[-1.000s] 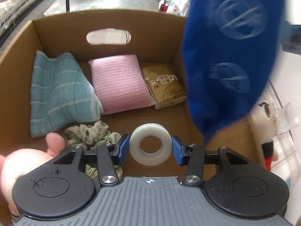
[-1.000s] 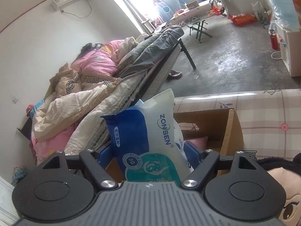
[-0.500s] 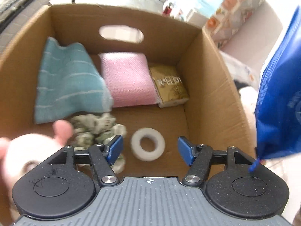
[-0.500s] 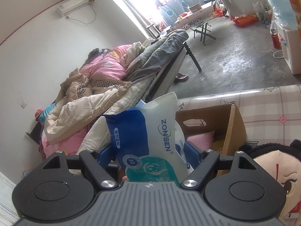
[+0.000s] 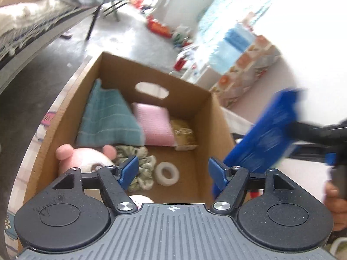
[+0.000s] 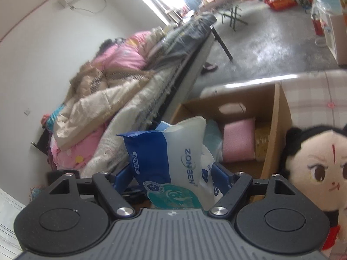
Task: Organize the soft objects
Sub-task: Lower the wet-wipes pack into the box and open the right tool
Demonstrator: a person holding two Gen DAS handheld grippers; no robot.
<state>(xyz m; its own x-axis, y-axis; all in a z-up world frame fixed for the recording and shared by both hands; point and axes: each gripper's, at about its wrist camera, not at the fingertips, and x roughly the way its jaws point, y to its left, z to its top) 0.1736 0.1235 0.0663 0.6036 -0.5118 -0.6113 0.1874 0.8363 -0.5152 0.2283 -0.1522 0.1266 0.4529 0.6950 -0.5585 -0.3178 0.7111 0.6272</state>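
Observation:
A cardboard box [image 5: 218,130] holds a teal towel [image 5: 108,119], a pink pad [image 5: 155,127], a tan packet [image 5: 184,135], a green scrunchie [image 5: 142,164], a pink plush [image 5: 86,156] and a white tape roll [image 5: 167,173]. My left gripper [image 5: 173,172] hangs above the box's near side, its jaws opening with nothing between them; the roll lies loose on the box floor. My right gripper [image 6: 172,174] is shut on a blue and white pack [image 6: 171,164], seen blurred as blue pack [image 5: 264,138] to the right of the box [image 6: 275,130].
A doll with black hair [image 6: 314,169] lies right of the box on a checked tablecloth [image 6: 314,95]. A bed piled with bedding [image 6: 121,91] stands beyond the table. A hand [image 5: 334,203] holds the right gripper. Shelving and bags line the far wall.
The left gripper let go of the white tape roll, which now lies on the box floor, then opened wider and drew up and back. The right gripper with its pack shifted slightly.

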